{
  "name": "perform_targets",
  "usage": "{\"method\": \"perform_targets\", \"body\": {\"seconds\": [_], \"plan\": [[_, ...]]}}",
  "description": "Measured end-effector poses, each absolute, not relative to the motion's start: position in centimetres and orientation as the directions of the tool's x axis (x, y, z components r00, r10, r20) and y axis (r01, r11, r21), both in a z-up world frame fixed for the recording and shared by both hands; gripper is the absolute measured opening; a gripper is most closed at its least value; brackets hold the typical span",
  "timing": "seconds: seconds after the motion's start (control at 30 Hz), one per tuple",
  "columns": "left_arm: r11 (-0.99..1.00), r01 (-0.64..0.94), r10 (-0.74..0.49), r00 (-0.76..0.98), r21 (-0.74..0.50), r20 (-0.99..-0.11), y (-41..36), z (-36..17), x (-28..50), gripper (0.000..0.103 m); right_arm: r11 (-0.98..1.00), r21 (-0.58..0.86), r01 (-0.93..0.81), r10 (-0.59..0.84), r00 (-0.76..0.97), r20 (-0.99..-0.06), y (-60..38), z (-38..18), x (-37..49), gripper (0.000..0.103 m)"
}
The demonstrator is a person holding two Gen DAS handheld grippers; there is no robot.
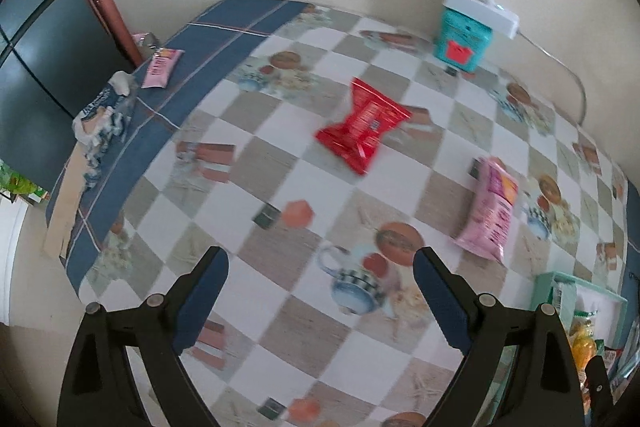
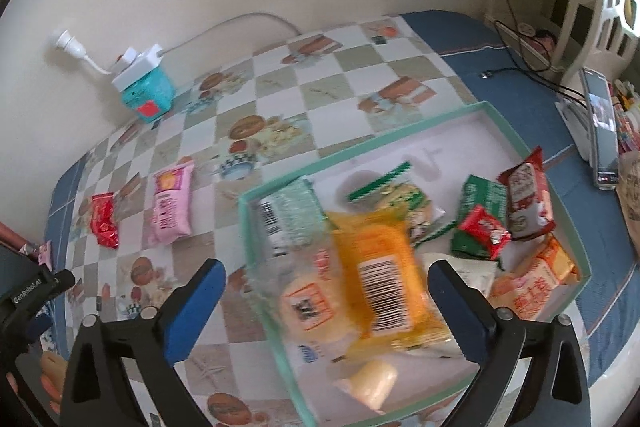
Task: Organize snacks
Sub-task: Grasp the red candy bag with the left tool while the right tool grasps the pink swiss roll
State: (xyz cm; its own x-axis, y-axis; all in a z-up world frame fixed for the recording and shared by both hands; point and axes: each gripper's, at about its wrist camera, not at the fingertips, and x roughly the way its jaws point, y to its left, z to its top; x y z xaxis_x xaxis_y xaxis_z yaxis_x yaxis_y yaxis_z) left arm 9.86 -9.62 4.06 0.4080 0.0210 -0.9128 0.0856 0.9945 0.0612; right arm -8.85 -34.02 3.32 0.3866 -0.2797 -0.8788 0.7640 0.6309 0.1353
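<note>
Checkered tablecloth [image 1: 280, 307], red snack packet [image 1: 363, 125] well ahead of released left jaws, right jaws released over tray [image 2: 276, 307].

Glossy film wraps the red snack packet [image 1: 363, 125] ahead of the left gripper; beneath the right gripper, the mint tray [image 2: 400, 139] looks matt card, the orange packet [image 2: 384, 275] shiny plastic

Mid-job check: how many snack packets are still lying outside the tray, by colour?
Red: 1, the red packet
Pink: 2, the large pink packet and the small pink packet
Blue-and-white: 1, the crumpled blue-and-white packet
Total: 4
</note>
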Motion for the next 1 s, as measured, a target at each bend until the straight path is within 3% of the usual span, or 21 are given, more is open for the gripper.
{"method": "perform_targets", "body": {"seconds": [0.63,0.9,1.0], "plan": [[0.999,-0.02,0.049,0.417,0.045,-0.907,-2.3,4.2,13.9,0.094,0.724,0.117,0.68,-0.246,0.413,-0.877,-28.3,3.1,-2.7,0.103],[0.984,0.176,-0.063,0.407,0.011,-0.911,-6.2,2.3,18.2,0.094,0.762,0.12,0.637,-0.221,0.43,-0.875,-28.2,1.7,3.0,0.103],[0.96,0.272,-0.056,0.434,0.072,-0.899,-8.5,1.6,20.2,0.094,0.783,0.097,0.615,-0.216,0.415,-0.884,-28.3,0.3,5.9,0.103]]}}
